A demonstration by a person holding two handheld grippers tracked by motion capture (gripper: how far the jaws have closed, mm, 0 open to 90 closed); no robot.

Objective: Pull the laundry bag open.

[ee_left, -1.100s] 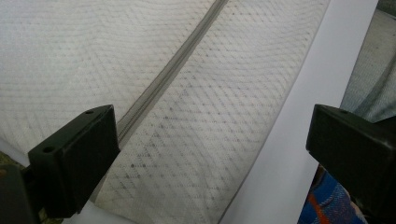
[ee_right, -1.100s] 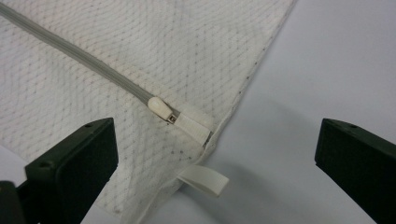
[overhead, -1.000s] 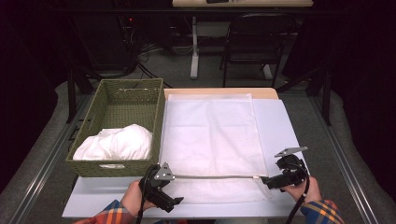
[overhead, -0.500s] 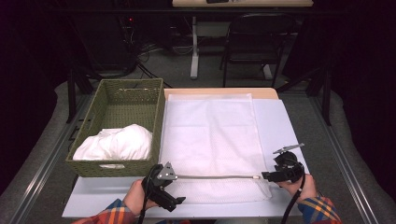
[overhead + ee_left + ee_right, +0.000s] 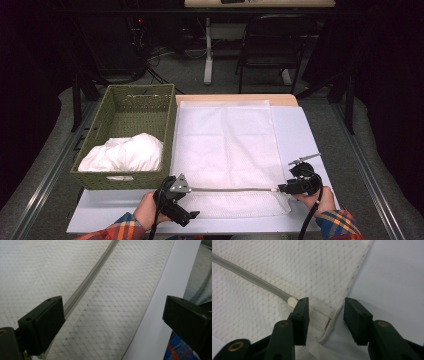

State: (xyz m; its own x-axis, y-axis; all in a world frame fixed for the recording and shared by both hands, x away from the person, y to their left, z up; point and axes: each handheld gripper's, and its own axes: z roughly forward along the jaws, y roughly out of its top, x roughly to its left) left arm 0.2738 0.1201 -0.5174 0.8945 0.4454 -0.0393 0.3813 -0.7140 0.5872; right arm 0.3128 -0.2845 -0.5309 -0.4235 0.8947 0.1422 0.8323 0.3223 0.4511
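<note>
Mesh bag (image 5: pixel 225 150), lower centre: soft, light, limp. We grip at the zipper end (image 5: pixel 292 301); right gripper (image 5: pixel 325 320) closing, half-open around its corner tab; left gripper (image 5: pixel 112 322) wide open, empty.

Dark room, black chair (image 5: pixel 272 50) behind the table (image 5: pixel 305 125).

- High view: fixed above the person's side of the table (image 5: pixel 305 125), facing forward and down; takes in the whole tabletop, the wicker basket (image 5: pixel 125 107) at left, floor and chair beyond.
- Left gripper view: rides the left gripper (image 5: pixel 112 322), looking along its jaws, very close over the white mesh bag (image 5: pixel 112 277) and its grey zipper (image 5: pixel 92 277).
- Right gripper view: rides the right gripper (image 5: pixel 325 318), equally close, at the zipper's end by the bag's corner.
- Shared: all three views take in the bag's near edge with the zipper line.
</note>
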